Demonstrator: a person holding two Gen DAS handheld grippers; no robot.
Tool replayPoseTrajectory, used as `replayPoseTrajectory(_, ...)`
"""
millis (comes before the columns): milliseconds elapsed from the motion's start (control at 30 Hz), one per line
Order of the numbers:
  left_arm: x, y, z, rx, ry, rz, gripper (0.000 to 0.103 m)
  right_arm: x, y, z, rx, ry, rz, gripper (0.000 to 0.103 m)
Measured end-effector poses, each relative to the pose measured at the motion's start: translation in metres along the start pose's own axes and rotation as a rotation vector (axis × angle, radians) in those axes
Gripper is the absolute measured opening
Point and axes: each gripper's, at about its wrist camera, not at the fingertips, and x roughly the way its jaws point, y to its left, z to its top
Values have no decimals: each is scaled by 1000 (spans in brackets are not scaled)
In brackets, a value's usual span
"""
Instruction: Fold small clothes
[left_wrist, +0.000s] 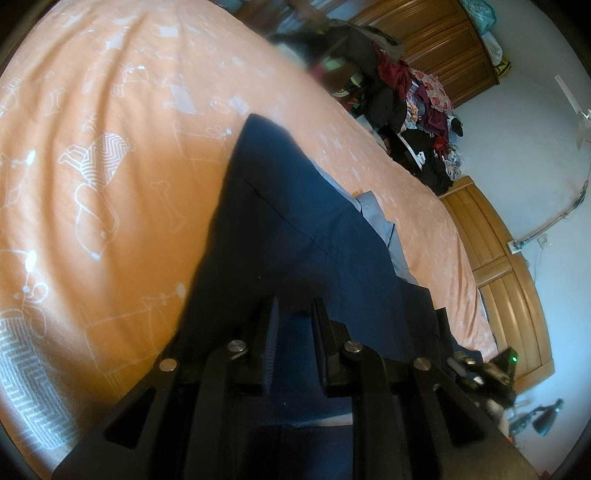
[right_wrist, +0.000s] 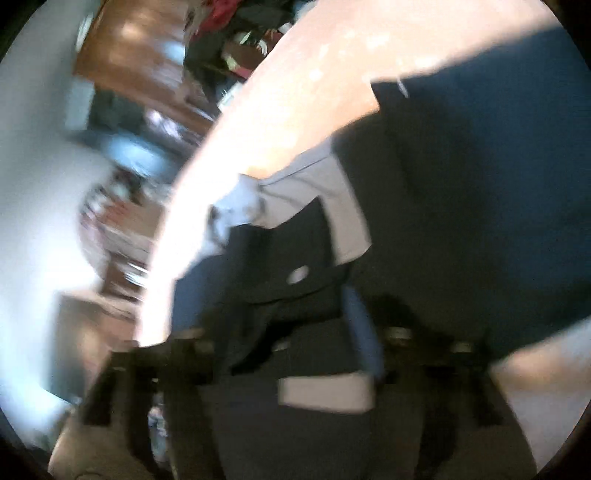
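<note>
A navy garment (left_wrist: 280, 206) with a pale blue-grey lining (left_wrist: 373, 214) lies on the orange patterned bedsheet (left_wrist: 110, 147). My left gripper (left_wrist: 297, 317) is at its near edge, the fingers close together with navy cloth pinched between them and hanging below. The right wrist view is blurred by motion. There the same navy garment (right_wrist: 461, 184) drapes over my right gripper (right_wrist: 317, 332), its grey lining (right_wrist: 314, 184) showing. One blue-padded finger (right_wrist: 364, 332) is visible, and cloth hides the other.
A heap of mixed clothes (left_wrist: 417, 110) sits at the bed's far edge, in front of a wooden wardrobe (left_wrist: 436, 37). A wooden bed end (left_wrist: 498, 258) runs along the right side. A black device with a green light (left_wrist: 511, 358) hangs near the sheet's corner.
</note>
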Motion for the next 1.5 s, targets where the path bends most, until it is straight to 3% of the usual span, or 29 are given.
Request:
replayPoseTrajectory(67, 1, 0, 0, 0, -1, -1, 21, 11, -4, -2, 55, 46, 46, 68)
replayPoseTrajectory(167, 0, -1, 1, 0, -1, -1, 21, 30, -3, -1, 61, 114, 6, 66)
replayPoseTrajectory(367, -1, 3, 2, -3, -2, -5, 21, 50, 1, 4, 86, 134, 0, 61)
replayPoseTrajectory(467, -2, 3, 2, -5, -2, -5, 21, 58, -5, 8, 115, 133, -18, 38)
replayPoseTrajectory(533, -2, 3, 2, -5, -2, -6, 21, 56, -11, 10, 113, 120, -57, 11)
replayPoseTrajectory(700, -2, 3, 2, -5, -2, -4, 21, 25, -3, 7, -29, 38, -125, 6)
replayPoseTrajectory(800, -2, 3, 3, -4, -2, -4, 21, 23, -17, 9, -13, 28, -151, 5)
replayPoseTrajectory(867, -2, 3, 2, -3, -2, -2, 21, 23, -13, 9, -50, 27, -169, 7)
replayPoseTrajectory(900, -2, 3, 2, -4, -2, -1, 21, 22, -8, 10, -78, 19, -180, 15)
replayPoseTrajectory(1033, -3, 3, 2, -3, -3, -1, 21, -8, 23, 8, -198, -105, -263, 33)
replayPoseTrajectory(1100, -3, 4, 2, -4, -3, -1, 21, -15, 41, 2, -272, -136, -255, 33)
replayPoseTrajectory(1167, -3, 4, 1, -4, -3, 0, 21, 4, 51, -8, -336, -50, -212, 36)
replayPoseTrajectory(1233, -3, 4, 2, -4, -2, 1, 21, 44, 38, -17, -329, 118, -192, 45)
replayPoseTrajectory(1267, -3, 4, 2, -3, -2, 1, 21, 55, 28, -19, -320, 159, -194, 43)
replayPoseTrajectory(1300, -3, 4, 2, -3, -2, 1, 21, 52, 25, -17, -313, 136, -174, 42)
replayPoseTrajectory(1367, -3, 4, 2, -4, -2, 0, 21, 36, 26, -8, -273, 145, -177, 43)
replayPoseTrajectory(1500, -3, 4, 2, -2, -2, 2, 21, -51, 21, 20, -270, -21, -154, 52)
